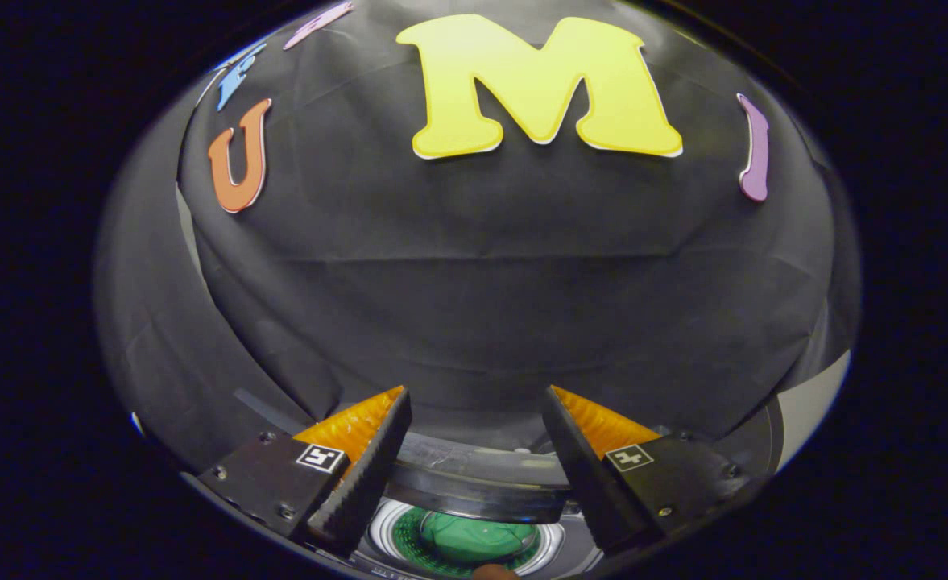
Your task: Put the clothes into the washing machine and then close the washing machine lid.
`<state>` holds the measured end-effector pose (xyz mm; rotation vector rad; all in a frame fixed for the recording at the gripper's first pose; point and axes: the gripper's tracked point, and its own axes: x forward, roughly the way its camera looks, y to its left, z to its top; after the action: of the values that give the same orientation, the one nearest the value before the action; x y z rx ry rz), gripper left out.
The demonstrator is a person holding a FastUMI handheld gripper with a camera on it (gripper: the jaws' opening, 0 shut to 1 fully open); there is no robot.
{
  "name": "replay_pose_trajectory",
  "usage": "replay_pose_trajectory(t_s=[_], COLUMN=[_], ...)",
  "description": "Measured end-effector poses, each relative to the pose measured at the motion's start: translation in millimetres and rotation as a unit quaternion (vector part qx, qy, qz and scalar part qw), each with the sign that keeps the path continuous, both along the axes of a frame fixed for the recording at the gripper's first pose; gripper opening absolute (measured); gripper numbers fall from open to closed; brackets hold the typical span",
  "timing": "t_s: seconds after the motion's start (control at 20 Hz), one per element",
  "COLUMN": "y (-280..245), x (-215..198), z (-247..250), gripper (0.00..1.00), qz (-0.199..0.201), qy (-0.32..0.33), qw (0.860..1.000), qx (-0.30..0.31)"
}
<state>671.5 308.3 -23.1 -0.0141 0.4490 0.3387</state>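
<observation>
Green cloth [469, 538] lay inside the washing machine's drum [465, 556], below and between my fingers. My gripper [475, 419] stood wide apart and empty. Just beyond, the lid [474, 491] was raised, so I judged loading done and closing left.

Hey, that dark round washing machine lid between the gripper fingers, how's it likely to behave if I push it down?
The dark round washing machine lid looks rigid and glossy, so it would probably move as one stiff piece and might feel slippery. It appears raised above the green drum opening, so it likely swings down rather than slides. The gripper is open, touching nothing.
</observation>
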Motion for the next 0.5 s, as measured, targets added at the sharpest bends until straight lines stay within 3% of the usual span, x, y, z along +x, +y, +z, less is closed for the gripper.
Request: replay_pose_trajectory(t_s=[0.5], y=[-4], x=[-55], z=[-15], gripper=[1.0], qz=[0.011], qy=[-0.018], qw=[1.0], qx=[0.001])
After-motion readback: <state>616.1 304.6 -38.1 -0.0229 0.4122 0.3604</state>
